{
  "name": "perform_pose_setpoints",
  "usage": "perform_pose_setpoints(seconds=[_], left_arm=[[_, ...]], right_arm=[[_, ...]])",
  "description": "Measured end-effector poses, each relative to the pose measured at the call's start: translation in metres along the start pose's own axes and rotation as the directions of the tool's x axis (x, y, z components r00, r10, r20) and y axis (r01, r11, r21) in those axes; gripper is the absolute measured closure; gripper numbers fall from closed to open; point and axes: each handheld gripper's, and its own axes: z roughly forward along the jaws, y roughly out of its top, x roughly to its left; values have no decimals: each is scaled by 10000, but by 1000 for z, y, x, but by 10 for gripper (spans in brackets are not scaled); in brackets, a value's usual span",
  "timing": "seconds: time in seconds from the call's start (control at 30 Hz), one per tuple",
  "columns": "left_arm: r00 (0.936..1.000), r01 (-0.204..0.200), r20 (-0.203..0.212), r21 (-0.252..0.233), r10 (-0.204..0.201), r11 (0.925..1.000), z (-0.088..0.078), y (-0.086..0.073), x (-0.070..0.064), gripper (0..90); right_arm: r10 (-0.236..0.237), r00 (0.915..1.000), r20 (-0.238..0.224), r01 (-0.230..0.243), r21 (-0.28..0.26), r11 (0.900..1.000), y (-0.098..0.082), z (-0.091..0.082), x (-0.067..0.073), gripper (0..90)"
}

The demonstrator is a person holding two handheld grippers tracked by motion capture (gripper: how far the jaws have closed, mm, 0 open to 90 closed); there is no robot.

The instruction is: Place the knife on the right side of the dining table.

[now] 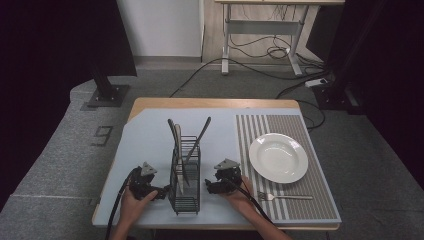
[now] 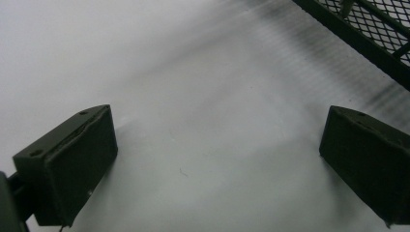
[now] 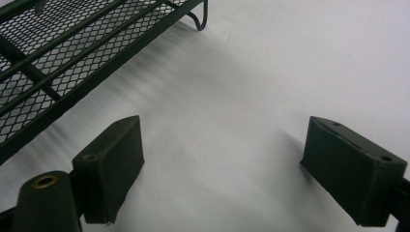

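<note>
A black wire-mesh cutlery holder [image 1: 185,175] stands near the table's front edge with a knife and other utensils [image 1: 178,145] upright in it. My left gripper [image 1: 161,192] rests on the pale mat just left of the holder, jaws wide apart and empty [image 2: 212,159]; the mesh [image 2: 372,24] shows at the top right of its view. My right gripper [image 1: 209,187] rests just right of the holder, open with nothing between its jaws [image 3: 222,169]; the mesh [image 3: 58,58] lies at upper left there. A white plate [image 1: 278,157] and a fork [image 1: 285,197] sit on the striped placemat [image 1: 300,131].
The pale blue mat [image 1: 145,140] covers the wooden table. Behind the table stand a desk frame [image 1: 262,30] with floor cables and a black stand base [image 1: 106,95] at left. Dark curtains flank both sides.
</note>
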Motion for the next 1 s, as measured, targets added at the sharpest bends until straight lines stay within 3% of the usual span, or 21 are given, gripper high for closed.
perform_pose_setpoints(seconds=[0.3, 0.43, 0.7, 1.0], left_arm=[[10000, 2, 1, -3, -2, 10000, 0, 0, 0, 0], [10000, 5, 2, -3, -5, 10000, 0, 0, 0, 0], [10000, 9, 6, 0, -9, 10000, 0, 0, 0, 0], [10000, -1, 6, 0, 1, 10000, 0, 0, 0, 0]], right_arm=[[122, 9999, 99, -120, -226, 9997, 0, -3, 0, 129], [373, 9992, -105, -376, -328, 9988, 1, -7, -3, 132], [510, 9982, -315, -542, -1120, 9922, 16, -32, -13, 154], [609, 9948, -822, -760, -1963, 9776, 39, -56, -25, 218]])
